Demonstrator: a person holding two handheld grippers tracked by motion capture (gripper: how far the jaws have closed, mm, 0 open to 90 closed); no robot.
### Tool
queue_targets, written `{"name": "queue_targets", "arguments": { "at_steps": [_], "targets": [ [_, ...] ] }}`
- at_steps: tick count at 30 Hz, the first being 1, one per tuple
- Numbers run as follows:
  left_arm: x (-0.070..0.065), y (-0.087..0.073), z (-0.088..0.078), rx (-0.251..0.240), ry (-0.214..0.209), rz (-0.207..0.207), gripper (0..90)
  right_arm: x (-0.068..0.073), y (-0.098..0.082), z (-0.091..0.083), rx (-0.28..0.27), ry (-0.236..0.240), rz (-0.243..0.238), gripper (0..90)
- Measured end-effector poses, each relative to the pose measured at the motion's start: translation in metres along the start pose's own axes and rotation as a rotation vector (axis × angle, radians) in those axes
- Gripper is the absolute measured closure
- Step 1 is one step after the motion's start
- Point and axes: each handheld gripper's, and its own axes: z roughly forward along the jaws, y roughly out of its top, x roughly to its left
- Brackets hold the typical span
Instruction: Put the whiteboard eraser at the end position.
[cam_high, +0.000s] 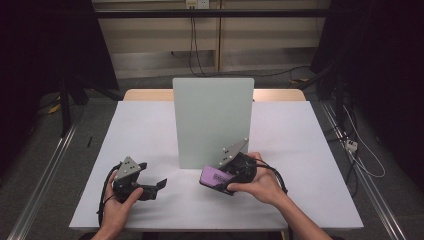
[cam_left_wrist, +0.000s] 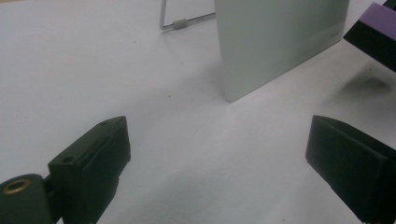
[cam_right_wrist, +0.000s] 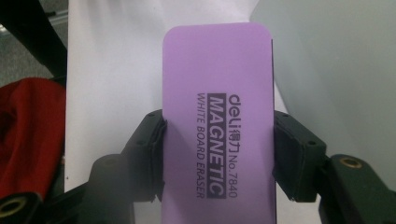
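So the biggest thing here is the white rectangular table (cam_high: 150, 130), taking up most of the high view. Standing upright near the middle of it is a pale grey-green whiteboard panel (cam_high: 212, 120), propped from behind on a thin metal wire stand (cam_left_wrist: 180, 22) that you can see in the left gripper view.

The right-hand black gripper (cam_high: 220, 176) sits just in front of the panel's lower right corner, and its jaws are clamped on the long sides of a purple rectangular whiteboard eraser with a black underside (cam_right_wrist: 217, 126). The right gripper view shows the label pretty clearly: "deli", "MAGNETIC", "WHITE BOARD ERASER", "No.7840". The eraser is held up off the table, near the panel's base but not touching it as far as I can tell.

The left-hand black gripper (cam_high: 157, 186) is low over the table on the left, well apart from the panel, with its jaws spread wide and nothing between them, just bare tabletop.

Also there's something red (cam_right_wrist: 28, 135) off the table edge in the right gripper view, can't tell what it is
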Motion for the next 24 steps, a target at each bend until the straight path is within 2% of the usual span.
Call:
{"name": "queue_targets", "arguments": {
  "at_steps": [8, 15, 24],
  "targets": [
    [0.0, 0.0, -0.001, -0.007, -0.005, 0.003, 6.6, 0.01, 0.001, 0.009, 0.051, 0.025, -0.025, 41.9],
    [0.0, 0.001, -0.001, -0.01, -0.002, -0.003, 6.6, 0.012, -0.002, 0.015, 0.069, 0.053, -0.017, 41.9],
    [-0.001, 0.001, 0.0, -0.006, -0.004, 0.001, 6.6, 0.012, -0.008, 0.02, 0.106, 0.065, -0.005, 41.9]
  ]
}}
